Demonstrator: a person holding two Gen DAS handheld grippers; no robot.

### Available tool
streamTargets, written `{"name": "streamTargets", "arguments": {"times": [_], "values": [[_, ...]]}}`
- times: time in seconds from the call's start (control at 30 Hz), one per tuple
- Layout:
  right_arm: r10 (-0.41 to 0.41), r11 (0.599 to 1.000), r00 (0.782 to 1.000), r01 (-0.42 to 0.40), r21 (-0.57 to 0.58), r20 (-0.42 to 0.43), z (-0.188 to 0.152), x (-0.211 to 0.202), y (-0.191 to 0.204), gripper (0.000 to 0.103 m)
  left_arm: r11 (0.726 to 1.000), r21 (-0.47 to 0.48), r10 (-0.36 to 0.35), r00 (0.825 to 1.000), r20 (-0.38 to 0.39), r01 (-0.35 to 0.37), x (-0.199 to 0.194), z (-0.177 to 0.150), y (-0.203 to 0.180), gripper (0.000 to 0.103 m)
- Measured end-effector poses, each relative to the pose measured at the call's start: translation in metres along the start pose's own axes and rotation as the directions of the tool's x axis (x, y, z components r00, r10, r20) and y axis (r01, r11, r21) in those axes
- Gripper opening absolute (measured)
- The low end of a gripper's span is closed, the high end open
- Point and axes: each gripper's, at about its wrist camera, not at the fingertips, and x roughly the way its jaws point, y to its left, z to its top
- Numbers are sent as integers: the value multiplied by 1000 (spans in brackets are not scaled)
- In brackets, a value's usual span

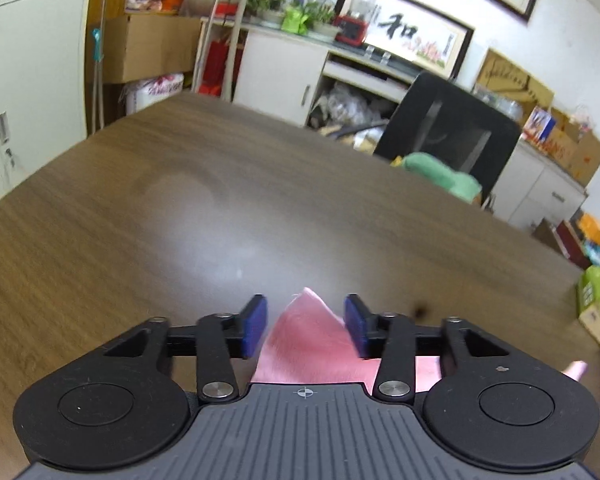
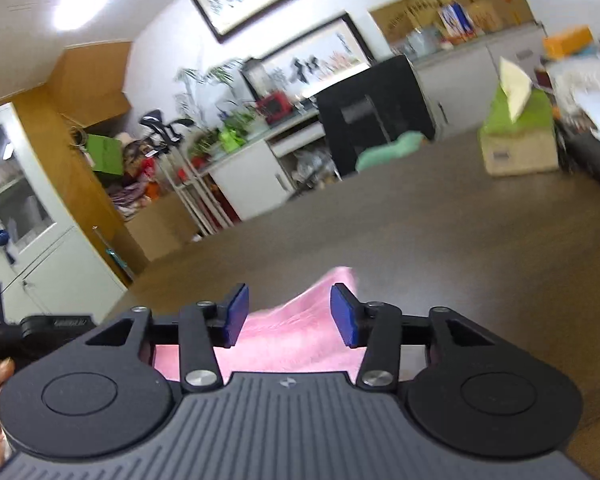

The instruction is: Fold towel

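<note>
Tabletop [image 1: 180,220]: broad dark wood-grain slab, glossy, slick-looking. Pink towel [image 1: 308,344]: soft terry, limp, lying on it beneath both tools, a peaked corner between each pair of pads. Left tool [image 1: 306,326] and right tool [image 2: 288,314]: half-wide, gripping nothing. Risk: raised corners slump or snag a pad, spoiling the fold.

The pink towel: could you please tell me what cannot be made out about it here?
- Left wrist view: the claw body hides most of the pink towel; fold state unknown.
- Right wrist view: pink towel again cut off by the claw body and blurred.
- How neatly its edges line up: not visible.
</note>
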Motion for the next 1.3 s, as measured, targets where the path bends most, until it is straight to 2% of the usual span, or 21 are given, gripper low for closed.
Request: {"name": "streamTargets", "arguments": {"times": [0.07,0.13,0.2,0.3,0.5,0.63,0.73,1.0,1.17,1.2,1.27,1.3], "values": [[-26,999,1000,26,-36,-3,-2,1,5,48,1000,4,-5,1000,23,5,-5,2,1,63],[-80,995,997,79,-58,-18,-4,2,5,48,1000,13,-19,999,32,18,-10,1,4,63],[-120,992,992,119,-52,-30,-3,3,-1,48,999,25,-34,999,30,34,-15,-5,9,66],[-122,993,991,122,-4,-60,0,1,-16,47,998,44,-48,999,-2,48,-18,-21,18,67],[-30,994,986,46,99,-163,-8,6,-44,47,996,29,-76,993,-86,79,-15,-48,35,68],[26,988,976,7,153,-216,-14,14,-52,47,997,34,-67,995,-73,70,-15,-48,38,75],[97,974,968,-45,222,-229,-17,15,-58,47,997,33,-71,995,-68,73,-13,-49,39,77],[165,946,949,-75,314,-270,-23,3,-64,47,996,60,-68,997,-47,71,-16,-53,38,79],[271,912,927,-161,378,-259,-24,11,-71,47,991,110,-72,997,-40,76,-15,-59,28,82],[289,901,921,-169,400,-262,-25,15,-75,46,990,121,-69,997,-41,73,-14,-60,25,82],[294,890,917,-160,426,-268,-27,19,-80,37,989,132,-64,997,-43,69,-13,-63,23,82],[296,888,916,-160,431,-270,-27,19,-81,39,988,138,-61,997,-41,66,-13,-64,22,83]]}}
